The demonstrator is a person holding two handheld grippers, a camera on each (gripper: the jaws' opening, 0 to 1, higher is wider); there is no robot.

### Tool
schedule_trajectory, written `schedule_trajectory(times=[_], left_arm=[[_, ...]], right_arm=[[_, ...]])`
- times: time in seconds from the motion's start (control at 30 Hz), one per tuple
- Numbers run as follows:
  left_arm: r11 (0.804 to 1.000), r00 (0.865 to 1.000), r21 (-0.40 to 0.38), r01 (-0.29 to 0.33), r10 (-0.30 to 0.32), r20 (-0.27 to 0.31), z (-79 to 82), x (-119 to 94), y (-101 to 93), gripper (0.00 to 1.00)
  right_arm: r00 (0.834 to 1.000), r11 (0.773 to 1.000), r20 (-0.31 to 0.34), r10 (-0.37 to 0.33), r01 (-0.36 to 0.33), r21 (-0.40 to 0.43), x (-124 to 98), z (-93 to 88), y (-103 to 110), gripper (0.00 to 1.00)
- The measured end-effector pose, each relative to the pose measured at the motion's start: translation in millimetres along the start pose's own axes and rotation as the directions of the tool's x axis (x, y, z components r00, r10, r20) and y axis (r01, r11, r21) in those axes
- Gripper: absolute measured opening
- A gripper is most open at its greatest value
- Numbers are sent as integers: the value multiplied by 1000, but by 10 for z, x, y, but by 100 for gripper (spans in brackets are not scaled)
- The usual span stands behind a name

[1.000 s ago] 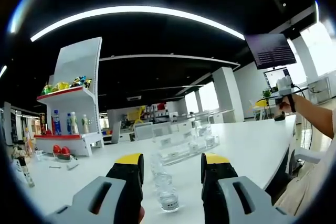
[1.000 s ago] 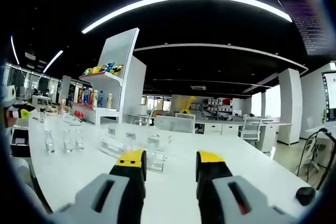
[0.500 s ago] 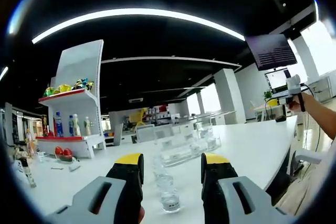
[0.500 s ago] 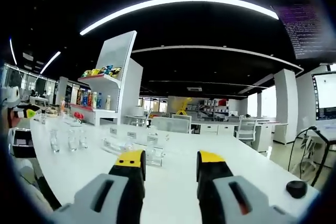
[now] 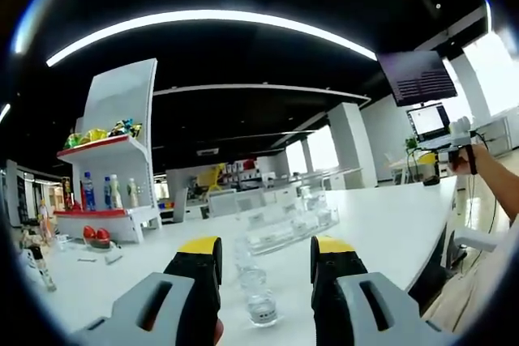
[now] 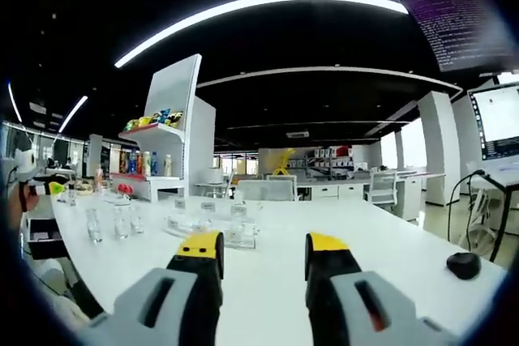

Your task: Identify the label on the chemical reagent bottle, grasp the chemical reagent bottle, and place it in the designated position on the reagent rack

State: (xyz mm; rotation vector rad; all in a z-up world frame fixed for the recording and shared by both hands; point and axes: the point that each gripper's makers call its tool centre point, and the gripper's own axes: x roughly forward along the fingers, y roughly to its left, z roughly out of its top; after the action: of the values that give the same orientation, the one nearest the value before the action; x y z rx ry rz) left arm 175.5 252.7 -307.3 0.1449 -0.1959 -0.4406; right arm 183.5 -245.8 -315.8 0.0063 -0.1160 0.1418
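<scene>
Two claws hover wide apart over a white counter, each holding nothing. A clear reagent bottle stands between the left claw jaws, the clear reagent rack beyond it. The right claw faces the rack from across the counter.

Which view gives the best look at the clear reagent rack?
The left gripper view: the reagent rack sits near, just beyond the left gripper, its label tags visible. In the right gripper view the rack is smaller and farther off.
</scene>
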Motion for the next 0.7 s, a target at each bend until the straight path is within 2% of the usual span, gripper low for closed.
schedule_trajectory(times=[0.3, 0.57, 0.7], left_arm=[[1000, 1000, -6, -8, 7, -11, -39, -4, 42, 45], [1000, 1000, -6, -6, 6, -20, -41, -11, 55, 45], [1000, 999, -9, -14, 14, -28, -53, -18, 84, 45]], right_arm=[[997, 998, -27, 66, -66, -14, -45, -117, 119, 40], [996, 994, -25, 88, -90, -56, -82, -64, 222, 40], [993, 992, -34, 112, -114, -63, -51, -99, 310, 40]])
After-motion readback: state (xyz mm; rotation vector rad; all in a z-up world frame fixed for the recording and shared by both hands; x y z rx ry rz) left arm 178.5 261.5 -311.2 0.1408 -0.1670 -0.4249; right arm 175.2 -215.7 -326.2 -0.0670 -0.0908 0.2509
